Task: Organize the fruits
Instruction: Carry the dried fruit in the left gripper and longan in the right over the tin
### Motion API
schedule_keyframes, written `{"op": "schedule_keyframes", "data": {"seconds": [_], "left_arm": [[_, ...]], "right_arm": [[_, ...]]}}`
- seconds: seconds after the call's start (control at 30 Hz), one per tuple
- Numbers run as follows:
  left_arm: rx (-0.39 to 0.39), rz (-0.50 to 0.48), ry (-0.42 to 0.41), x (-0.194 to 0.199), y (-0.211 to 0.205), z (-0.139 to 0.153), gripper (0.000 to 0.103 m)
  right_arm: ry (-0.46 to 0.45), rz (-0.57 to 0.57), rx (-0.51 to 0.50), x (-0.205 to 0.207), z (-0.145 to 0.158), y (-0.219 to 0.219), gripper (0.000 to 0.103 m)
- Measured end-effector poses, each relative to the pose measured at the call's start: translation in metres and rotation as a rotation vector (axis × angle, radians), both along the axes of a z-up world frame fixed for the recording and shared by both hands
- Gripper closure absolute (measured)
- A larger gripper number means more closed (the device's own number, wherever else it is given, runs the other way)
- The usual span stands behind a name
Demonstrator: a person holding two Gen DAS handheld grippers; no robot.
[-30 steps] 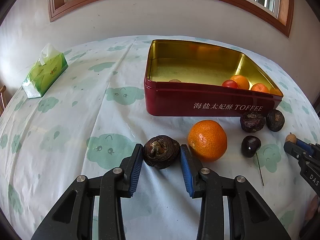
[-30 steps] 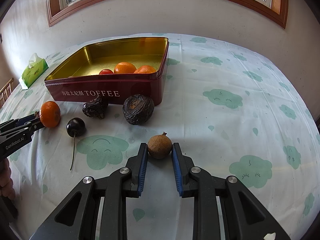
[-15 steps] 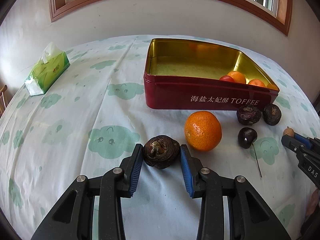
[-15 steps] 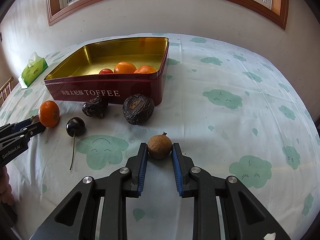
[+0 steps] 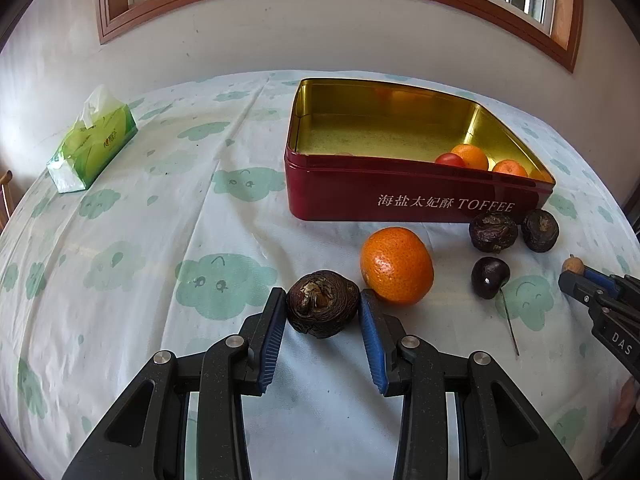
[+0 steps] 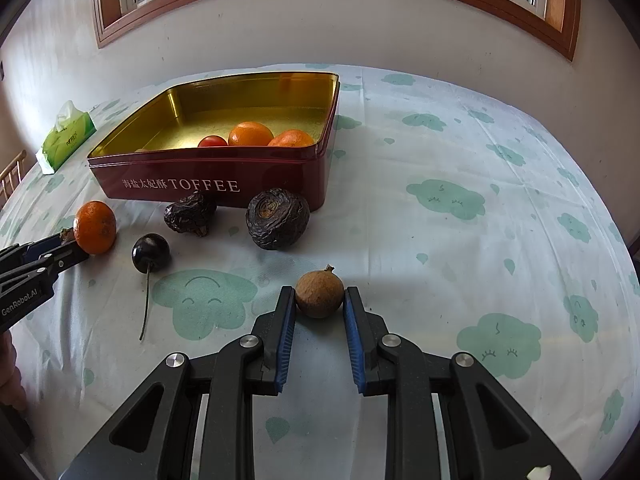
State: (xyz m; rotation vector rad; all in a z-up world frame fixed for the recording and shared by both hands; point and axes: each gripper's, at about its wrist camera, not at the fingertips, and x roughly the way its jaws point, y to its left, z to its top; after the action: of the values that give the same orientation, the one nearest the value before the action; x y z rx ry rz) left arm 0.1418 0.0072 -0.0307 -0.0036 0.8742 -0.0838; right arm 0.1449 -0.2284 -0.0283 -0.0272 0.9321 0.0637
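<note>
The red toffee tin (image 5: 400, 196) is the biggest thing on the cloud-printed tablecloth (image 5: 160, 240) and, as I judge it, the place the loose fruit is meant to go; two small oranges and a little red fruit already sit in its near right corner. From the left gripper (image 5: 323, 310) the tin lies ahead and a little to the right, its long red front wall running across the view, so the coming carry looks like a lift forward over that wall. From the right gripper (image 6: 319, 300) the same tin (image 6: 224, 176) lies ahead and to the left. The left hand seems the nearer of the two to the empty part of the tin. Next in size, a loose orange (image 5: 396, 266) rests just right of the left gripper's right finger, close enough that a sideways swing could nudge it. The left gripper is pinching a dark wrinkled fruit (image 5: 322, 309), with both blue pads against its sides. Two more wrinkled dark fruits (image 6: 277, 219) lie by the tin's front wall, and a dark cherry (image 6: 151, 253) with a long stem lies between the two grippers. Smallest, a round brown fruit (image 6: 319, 294) is pinched in the right gripper, its little tip pointing up and away.
</note>
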Motion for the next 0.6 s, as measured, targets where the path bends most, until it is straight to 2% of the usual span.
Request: {"op": "schedule_keyframes", "data": {"seconds": [0.23,0.6], "left_arm": [[-0.011,0.0,-0.009,0.001,0.003,0.007,0.065],[-0.035,0.018,-0.063,0.008,0.014,0.03,0.065]], "right_arm": [[-0.006,0.001,0.011,0.001,0.005,0.0,0.081],[-0.058,0.017,0.034,0.011,0.036,0.006,0.081]]}}
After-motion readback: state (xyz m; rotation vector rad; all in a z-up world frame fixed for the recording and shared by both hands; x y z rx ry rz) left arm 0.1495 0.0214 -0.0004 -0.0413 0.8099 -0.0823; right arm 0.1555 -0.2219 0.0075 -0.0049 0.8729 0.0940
